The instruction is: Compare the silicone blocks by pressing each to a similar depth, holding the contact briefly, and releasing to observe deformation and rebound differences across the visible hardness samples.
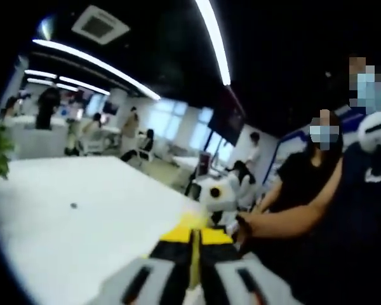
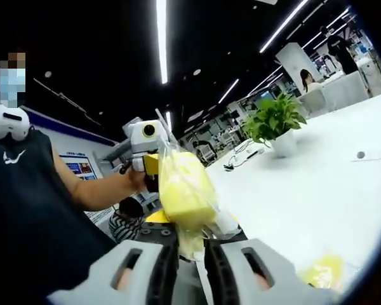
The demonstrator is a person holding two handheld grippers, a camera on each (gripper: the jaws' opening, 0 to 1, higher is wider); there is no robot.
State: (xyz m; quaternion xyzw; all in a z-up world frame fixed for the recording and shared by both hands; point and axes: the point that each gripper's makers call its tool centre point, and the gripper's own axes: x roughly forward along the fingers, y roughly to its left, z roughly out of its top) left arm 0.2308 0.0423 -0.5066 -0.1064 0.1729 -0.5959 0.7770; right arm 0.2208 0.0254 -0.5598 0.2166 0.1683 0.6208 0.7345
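Observation:
A yellow silicone block [image 2: 184, 187] sits inside a clear plastic bag and is held up above the white table [image 2: 317, 190]. My right gripper [image 2: 190, 238] is shut on the bag's lower end. My left gripper [image 2: 153, 166], held by a hand, meets the bag's upper left edge. In the left gripper view, that left gripper [image 1: 193, 236] has its yellow-tipped jaws pressed together with a thin pale strip between them. The right gripper [image 1: 216, 197] shows just beyond. A second yellow block [image 2: 324, 270] lies on the table at the lower right.
A potted green plant [image 2: 276, 124] stands on the table with cables beside it. A small dark object [image 2: 360, 154] lies farther right. A person in dark clothes [image 1: 355, 210] stands close by. Other people and desks fill the room behind.

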